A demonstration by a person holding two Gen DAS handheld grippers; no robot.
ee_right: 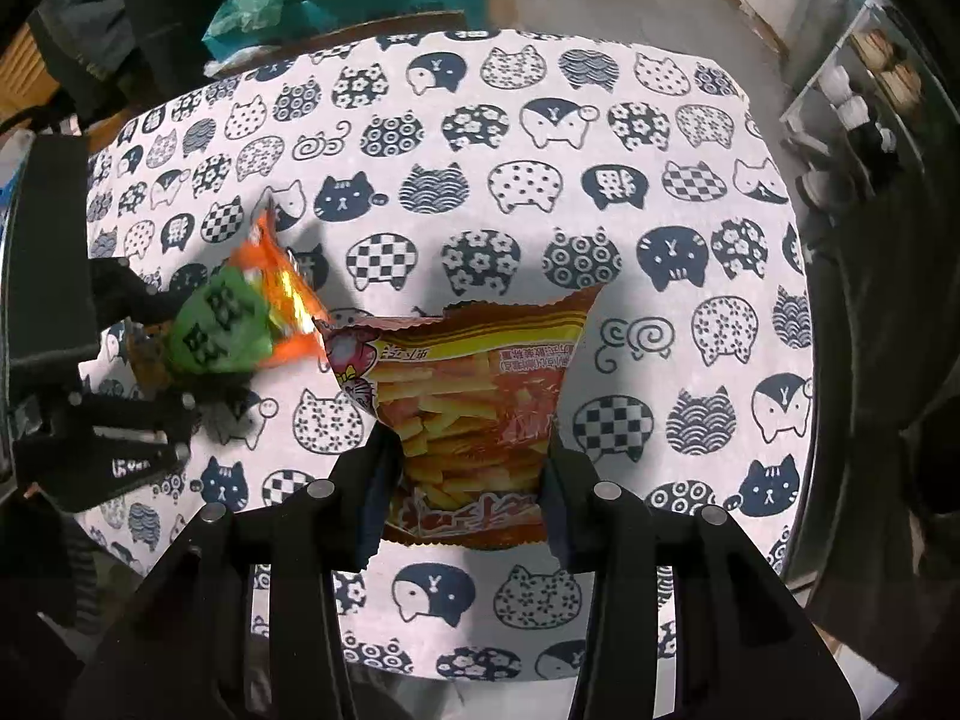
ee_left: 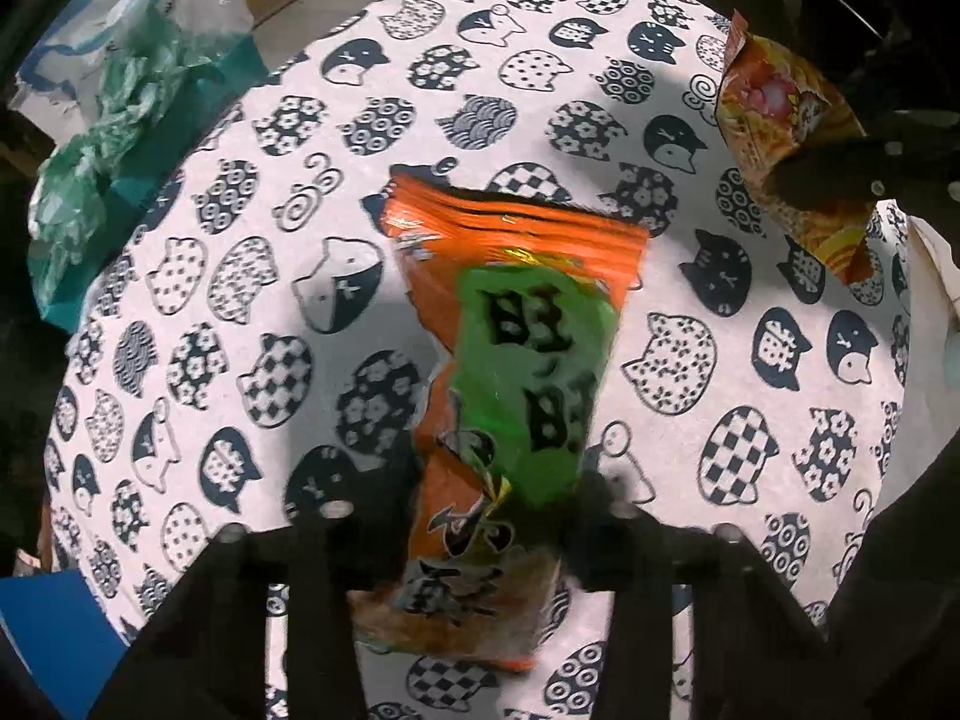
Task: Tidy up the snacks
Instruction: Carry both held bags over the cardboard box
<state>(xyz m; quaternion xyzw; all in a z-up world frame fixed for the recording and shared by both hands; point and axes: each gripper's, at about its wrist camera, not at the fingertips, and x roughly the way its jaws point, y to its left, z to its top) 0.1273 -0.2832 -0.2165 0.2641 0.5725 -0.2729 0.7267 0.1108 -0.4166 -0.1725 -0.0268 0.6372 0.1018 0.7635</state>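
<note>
Left hand-held gripper (ee_left: 480,540) points steeply down over the desk (ee_left: 720,300), which wears a white cloth printed with navy cat faces. Its jaws are drawn in narrow on an orange-and-green snack packet (ee_left: 510,360); both fingers press the packet's lower part, and the rest stretches forward past the fingertips, above the cloth. Packet looks slightly blurred. Right hand-held gripper (ee_right: 474,468) likewise points down, jaws narrow and clamped on an orange-yellow packet of stick snacks (ee_right: 474,384), one finger against each side edge, serrated top edge lying ahead of the fingertips. From the right wrist view, the left gripper (ee_right: 174,354) sits to the left of the right one, its green-and-orange packet (ee_right: 240,318) just beside the stick-snack packet's upper left corner; whether the two packets touch I cannot tell. From the left wrist view, the right gripper's finger (ee_left: 828,180) and its packet (ee_left: 786,138) show at far right, well apart from the left gripper's own load. Crumpled green plastic bag (ee_left: 102,138) beyond the desk's far left edge.
</note>
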